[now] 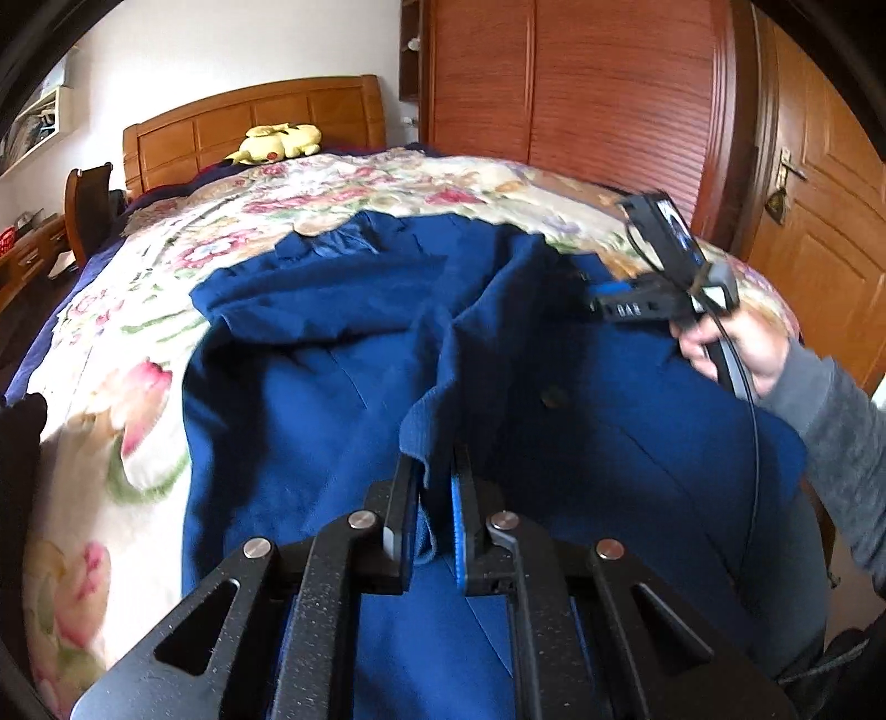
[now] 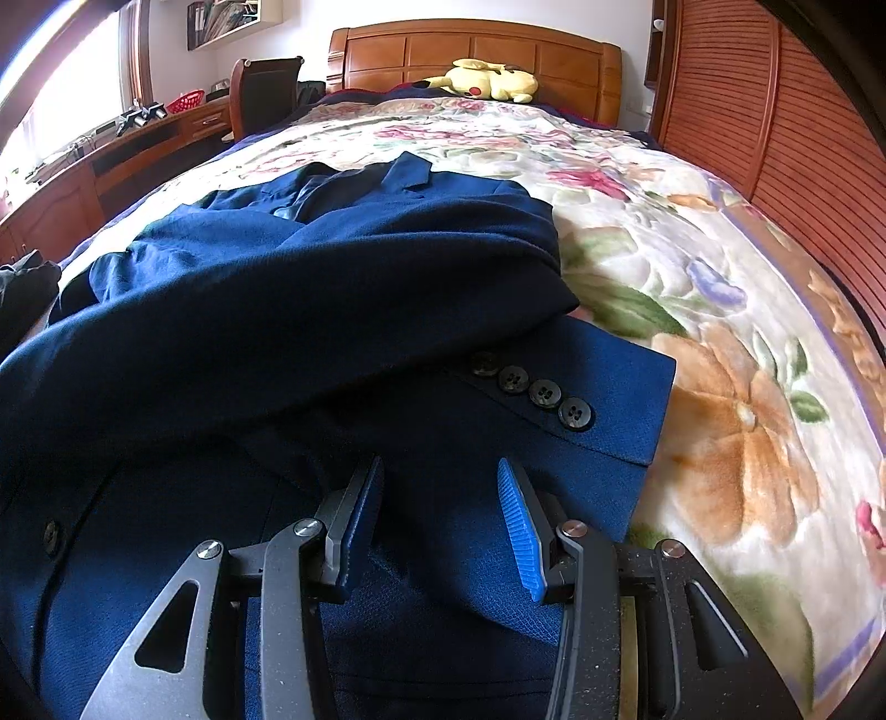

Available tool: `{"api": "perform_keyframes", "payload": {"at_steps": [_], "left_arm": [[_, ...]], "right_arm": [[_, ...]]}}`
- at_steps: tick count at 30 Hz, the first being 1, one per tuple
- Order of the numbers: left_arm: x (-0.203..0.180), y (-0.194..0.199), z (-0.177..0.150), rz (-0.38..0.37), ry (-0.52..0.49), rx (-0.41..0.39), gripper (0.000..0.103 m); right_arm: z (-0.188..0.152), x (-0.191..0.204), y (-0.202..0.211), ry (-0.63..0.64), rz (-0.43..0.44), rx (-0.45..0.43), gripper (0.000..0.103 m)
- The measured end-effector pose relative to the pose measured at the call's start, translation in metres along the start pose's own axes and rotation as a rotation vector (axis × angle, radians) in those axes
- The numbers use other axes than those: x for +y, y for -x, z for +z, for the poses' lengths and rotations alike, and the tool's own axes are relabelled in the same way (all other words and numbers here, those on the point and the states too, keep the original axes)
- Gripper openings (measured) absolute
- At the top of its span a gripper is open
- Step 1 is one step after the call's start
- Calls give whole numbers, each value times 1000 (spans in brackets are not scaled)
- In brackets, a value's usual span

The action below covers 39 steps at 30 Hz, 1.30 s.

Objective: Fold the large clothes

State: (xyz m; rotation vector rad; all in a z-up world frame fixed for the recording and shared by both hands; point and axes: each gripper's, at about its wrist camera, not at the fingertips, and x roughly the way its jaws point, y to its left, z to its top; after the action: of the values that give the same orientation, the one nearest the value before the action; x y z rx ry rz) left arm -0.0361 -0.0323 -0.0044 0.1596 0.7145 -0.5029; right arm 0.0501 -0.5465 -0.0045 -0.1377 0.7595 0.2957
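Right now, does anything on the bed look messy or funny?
Yes. The blue jacket lies rumpled on the flowery blanket, its sleeve pulled crookedly across the front by the left tongs.

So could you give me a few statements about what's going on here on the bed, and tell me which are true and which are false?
1. The left gripper is shut on a sleeve cuff of the blue jacket. True.
2. The right gripper grips cloth. False: its jaws stand open above the jacket.
3. A yellow plush toy lies by the headboard. True.
4. The cuff by the right gripper has no buttons. False: four dark buttons show.
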Motion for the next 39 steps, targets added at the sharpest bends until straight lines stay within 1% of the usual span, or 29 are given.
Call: {"api": "perform_keyframes", "payload": {"at_steps": [2,5,10,12,17,19,21,23,24,27,30,31,32,34,35,36,39], "left_arm": [[-3,1,-1,8,3,7,11],[-2,7,0,14,17,0,14],[3,18,1,24,28,-35,16],[6,23,1,27,38,-47,20],[15,36,4,50,46,-88,24],[20,41,6,65,51,-108,28],[29,44,10,79,67,-126,37],[37,44,13,96,78,-135,41],[42,42,14,104,83,-134,41],[51,30,18,115,88,-102,42],[55,15,17,120,85,-59,43],[55,9,17,117,84,-44,43],[54,5,16,119,82,-29,45],[53,-5,14,117,76,0,54],[52,-10,13,119,76,13,63],[52,-14,12,116,77,22,67],[50,-26,10,116,80,61,68]], "right_arm": [[0,0,0,0,0,0,45],[0,0,0,0,-1,0,45],[0,1,0,2,-2,1,45],[0,1,0,2,-2,0,45],[0,1,1,5,-6,3,45],[0,1,2,5,-6,2,45],[1,1,8,6,-11,-5,45],[1,1,20,5,-3,-27,45],[1,2,28,5,3,-42,45],[-4,6,49,18,16,-80,45],[-13,12,63,52,25,-89,46],[-16,13,65,61,23,-86,50],[-19,13,67,66,20,-84,53],[-26,12,67,66,32,-71,53],[-29,10,65,66,34,-56,54],[-31,9,64,66,35,-44,54],[-33,6,59,64,27,-20,54]]}}
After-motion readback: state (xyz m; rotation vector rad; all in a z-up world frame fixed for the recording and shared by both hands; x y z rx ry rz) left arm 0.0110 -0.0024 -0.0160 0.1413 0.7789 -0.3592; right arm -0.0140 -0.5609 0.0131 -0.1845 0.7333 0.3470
